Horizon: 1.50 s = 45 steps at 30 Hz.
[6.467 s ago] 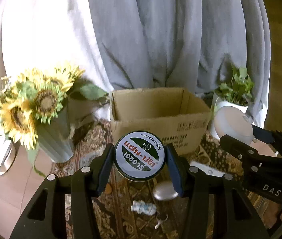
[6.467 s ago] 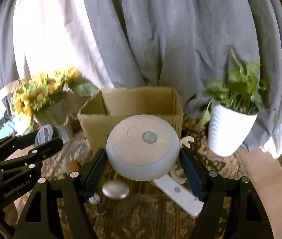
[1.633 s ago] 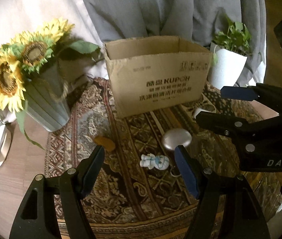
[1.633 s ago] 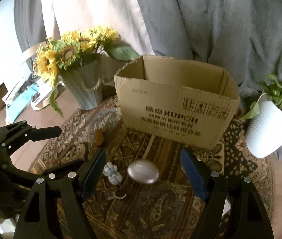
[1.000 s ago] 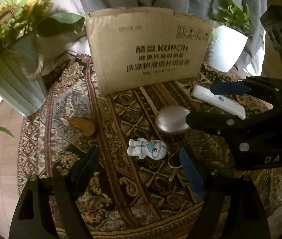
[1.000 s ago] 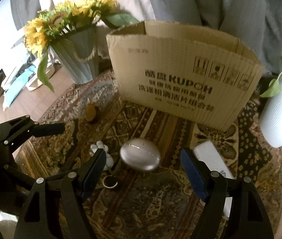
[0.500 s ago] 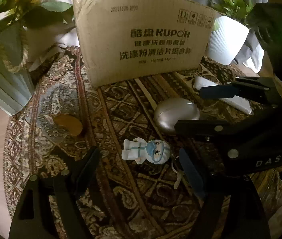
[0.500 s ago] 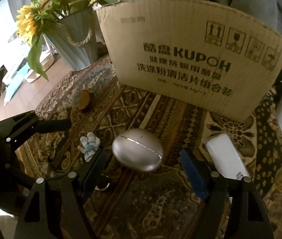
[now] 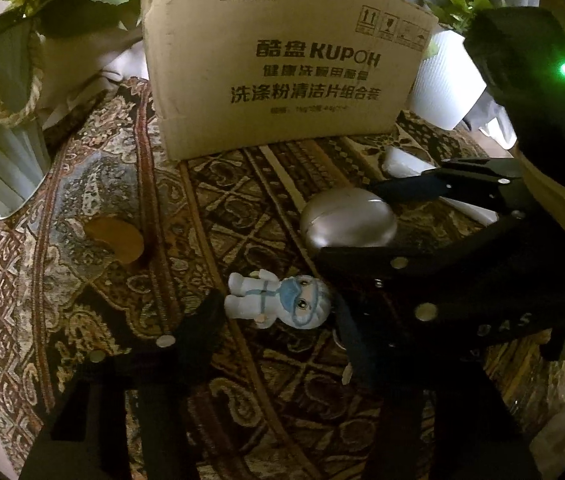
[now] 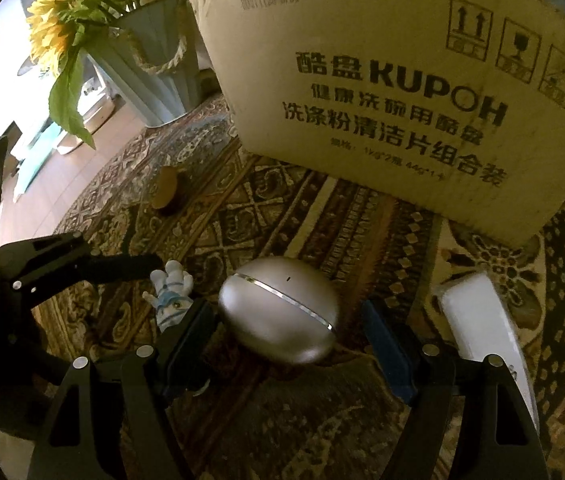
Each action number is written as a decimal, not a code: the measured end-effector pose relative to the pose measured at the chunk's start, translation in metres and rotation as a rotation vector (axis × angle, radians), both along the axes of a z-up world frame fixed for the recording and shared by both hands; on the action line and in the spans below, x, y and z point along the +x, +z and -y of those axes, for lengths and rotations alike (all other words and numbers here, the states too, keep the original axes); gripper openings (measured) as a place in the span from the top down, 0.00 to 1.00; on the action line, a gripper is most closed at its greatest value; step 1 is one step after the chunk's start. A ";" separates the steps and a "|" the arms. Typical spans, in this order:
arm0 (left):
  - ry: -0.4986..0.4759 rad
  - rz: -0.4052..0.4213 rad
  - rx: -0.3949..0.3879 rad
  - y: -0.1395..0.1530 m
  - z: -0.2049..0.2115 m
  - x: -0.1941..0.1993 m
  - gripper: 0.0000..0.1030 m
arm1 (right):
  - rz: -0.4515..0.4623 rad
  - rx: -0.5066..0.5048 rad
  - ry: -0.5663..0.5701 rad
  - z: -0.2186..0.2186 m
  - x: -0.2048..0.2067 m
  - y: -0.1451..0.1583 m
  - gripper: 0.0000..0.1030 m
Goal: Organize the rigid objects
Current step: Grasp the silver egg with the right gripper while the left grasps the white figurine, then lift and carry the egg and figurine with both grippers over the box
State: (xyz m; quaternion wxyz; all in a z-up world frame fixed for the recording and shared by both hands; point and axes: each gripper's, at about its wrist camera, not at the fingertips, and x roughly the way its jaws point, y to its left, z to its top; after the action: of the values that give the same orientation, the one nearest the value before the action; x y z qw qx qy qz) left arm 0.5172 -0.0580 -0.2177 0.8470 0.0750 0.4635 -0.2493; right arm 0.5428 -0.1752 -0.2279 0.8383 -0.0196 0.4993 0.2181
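We see left gripper (image 9: 278, 312) just closed, clamping the small figurine (image 9: 278, 300); right gripper (image 10: 286, 336) open astride the silver egg-shaped case (image 10: 278, 316), near cardboard box (image 10: 382, 92).

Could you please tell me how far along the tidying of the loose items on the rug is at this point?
Nothing visibly boxed: the cardboard box interior is hidden. In hand: the left gripper has just closed on the masked figurine; the right gripper, open, straddles the silver egg-shaped case. Left: white bar, brown piece.
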 end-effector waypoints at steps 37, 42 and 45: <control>0.227 0.132 -0.039 0.063 -0.017 -0.015 0.48 | 0.121 0.051 -0.195 0.025 -0.021 0.053 0.39; 0.244 0.171 -0.052 0.079 -0.019 -0.019 0.48 | 0.162 0.054 -0.218 0.028 -0.028 0.070 0.39; 0.254 0.201 -0.056 0.090 -0.020 -0.020 0.48 | 0.185 0.056 -0.223 0.030 -0.032 0.081 0.39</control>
State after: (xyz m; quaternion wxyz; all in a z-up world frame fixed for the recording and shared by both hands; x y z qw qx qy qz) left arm 0.4971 -0.0380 -0.1281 0.9157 0.0165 0.3748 -0.1442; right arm 0.5111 -0.2050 -0.1467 0.9000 0.0393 0.4127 0.1347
